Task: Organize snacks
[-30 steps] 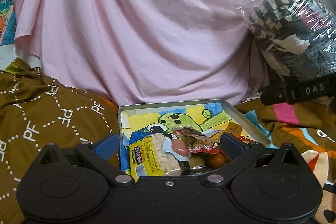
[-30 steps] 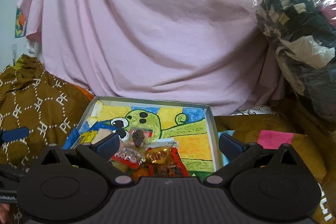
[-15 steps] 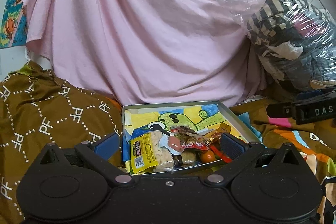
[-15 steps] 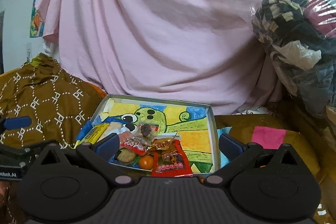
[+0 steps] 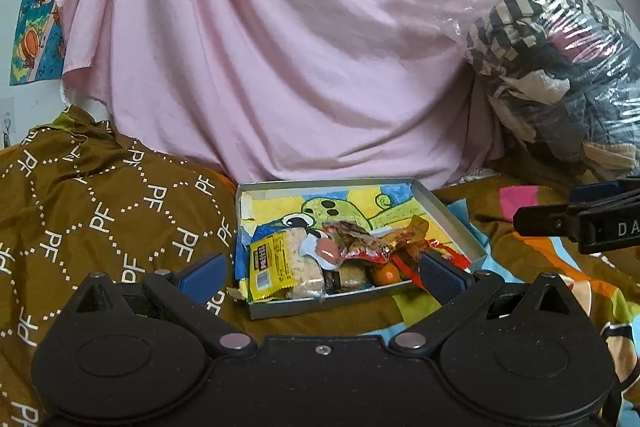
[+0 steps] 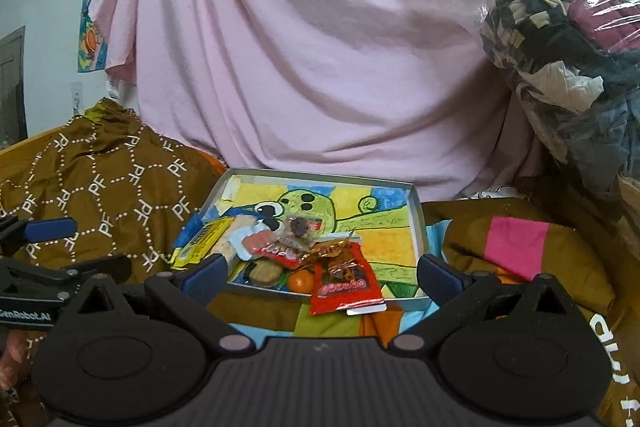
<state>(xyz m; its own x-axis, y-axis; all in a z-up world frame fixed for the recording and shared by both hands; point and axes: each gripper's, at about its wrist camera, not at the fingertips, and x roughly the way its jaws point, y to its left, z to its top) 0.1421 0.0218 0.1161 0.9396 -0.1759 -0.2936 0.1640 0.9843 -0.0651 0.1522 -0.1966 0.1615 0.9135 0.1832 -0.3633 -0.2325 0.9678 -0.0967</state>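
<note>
A shallow grey box (image 5: pixel 454 223) (image 6: pixel 418 223) with a green cartoon drawing inside lies on the bed. Snacks are piled at its near end: a yellow-wrapped cracker pack (image 5: pixel 276 263) (image 6: pixel 208 237), a red packet (image 6: pixel 346 281) hanging over the front rim, a small orange ball (image 5: pixel 386 273) (image 6: pixel 301 282) and several crinkly wrapped sweets (image 5: pixel 360 243). My left gripper (image 5: pixel 322 273) is open, empty, just in front of the box. My right gripper (image 6: pixel 320 275) is also open and empty, hovering before the box's near rim. Each gripper shows at the edge of the other's view.
A brown "PF" patterned blanket (image 5: pixel 100 211) covers the left of the bed, a colourful quilt (image 6: pixel 516 247) the right. A pink sheet (image 5: pixel 280 47) hangs behind the box. A clear plastic bag of clothes (image 5: pixel 560 67) stands at the right.
Both grippers have drawn back and up from the box, so the whole snack pile and front rim now show. Their jaws stay open. The snacks have not moved.
</note>
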